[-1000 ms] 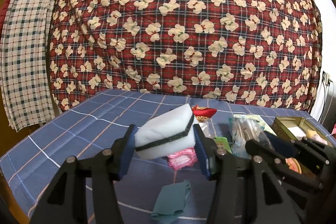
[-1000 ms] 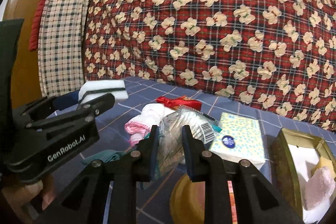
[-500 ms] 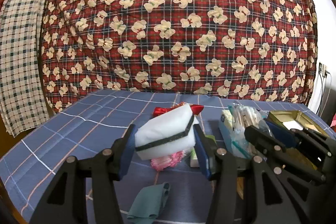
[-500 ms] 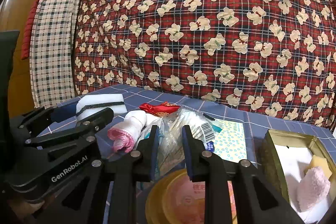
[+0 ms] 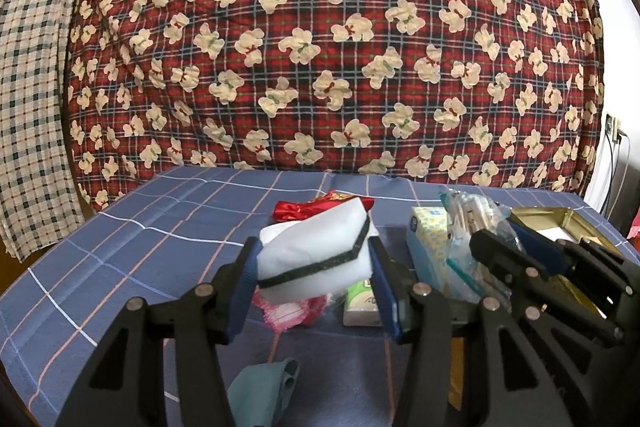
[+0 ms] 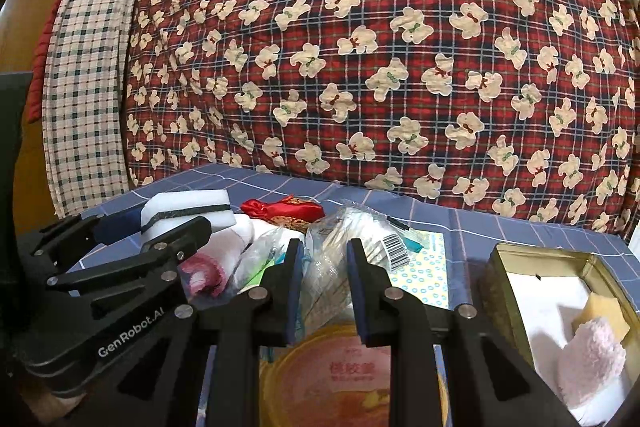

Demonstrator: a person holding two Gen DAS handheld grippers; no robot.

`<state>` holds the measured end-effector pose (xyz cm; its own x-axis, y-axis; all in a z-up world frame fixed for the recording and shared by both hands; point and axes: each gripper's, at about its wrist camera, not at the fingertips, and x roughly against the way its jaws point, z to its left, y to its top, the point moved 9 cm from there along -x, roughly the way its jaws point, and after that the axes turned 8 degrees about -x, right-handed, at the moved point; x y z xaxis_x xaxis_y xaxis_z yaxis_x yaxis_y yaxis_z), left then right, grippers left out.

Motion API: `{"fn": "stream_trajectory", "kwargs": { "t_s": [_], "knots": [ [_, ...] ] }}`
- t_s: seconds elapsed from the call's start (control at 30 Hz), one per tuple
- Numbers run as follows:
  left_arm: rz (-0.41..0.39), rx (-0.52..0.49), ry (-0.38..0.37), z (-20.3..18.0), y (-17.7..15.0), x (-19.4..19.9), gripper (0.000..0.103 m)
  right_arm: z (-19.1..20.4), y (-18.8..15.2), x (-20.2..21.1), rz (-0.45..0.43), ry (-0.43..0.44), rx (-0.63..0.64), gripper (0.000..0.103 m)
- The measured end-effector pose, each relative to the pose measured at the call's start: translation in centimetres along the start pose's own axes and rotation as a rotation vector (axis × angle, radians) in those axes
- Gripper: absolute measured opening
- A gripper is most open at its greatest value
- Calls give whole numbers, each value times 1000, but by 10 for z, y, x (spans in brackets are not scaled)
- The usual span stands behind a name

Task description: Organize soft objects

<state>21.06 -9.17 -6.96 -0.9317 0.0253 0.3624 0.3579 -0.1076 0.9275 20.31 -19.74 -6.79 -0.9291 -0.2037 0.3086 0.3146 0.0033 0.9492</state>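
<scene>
My left gripper (image 5: 314,259) is shut on a white sponge with a black stripe (image 5: 316,247) and holds it above the blue checked table (image 5: 160,219). The sponge also shows in the right wrist view (image 6: 188,207). My right gripper (image 6: 323,267) is shut on a clear plastic bag of cotton swabs (image 6: 344,243), also seen in the left wrist view (image 5: 472,223). An open gold tin (image 6: 496,267) at the right holds a white sheet, a yellow sponge (image 6: 604,311) and a pink fluffy cloth (image 6: 592,355).
On the table lie a red pouch (image 5: 308,207), a pink-edged white sock (image 5: 288,311), a teal cloth (image 5: 264,391), a tissue pack (image 5: 428,239), a small green pack (image 5: 360,303) and a yellow round lid (image 6: 340,379). A plaid bear blanket (image 5: 320,47) hangs behind.
Both grippers have risen and drawn back a little with their loads. The tin, sock and red pouch sit lower and nearer in view. Grips are unchanged.
</scene>
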Motion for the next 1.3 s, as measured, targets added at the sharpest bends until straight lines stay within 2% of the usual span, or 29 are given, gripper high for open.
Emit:
{"fn": "stream_trajectory", "kwargs": {
  "t_s": [0.4, 1.3],
  "knots": [
    [-4, -22, -4, -16, 5, -7, 52, -17, 5, 3, -27, -26, -28, 24],
    [-8, -52, -67, -54, 9, -7, 52, -48, 12, 21, -92, -82, -67, 24]
  ]
}}
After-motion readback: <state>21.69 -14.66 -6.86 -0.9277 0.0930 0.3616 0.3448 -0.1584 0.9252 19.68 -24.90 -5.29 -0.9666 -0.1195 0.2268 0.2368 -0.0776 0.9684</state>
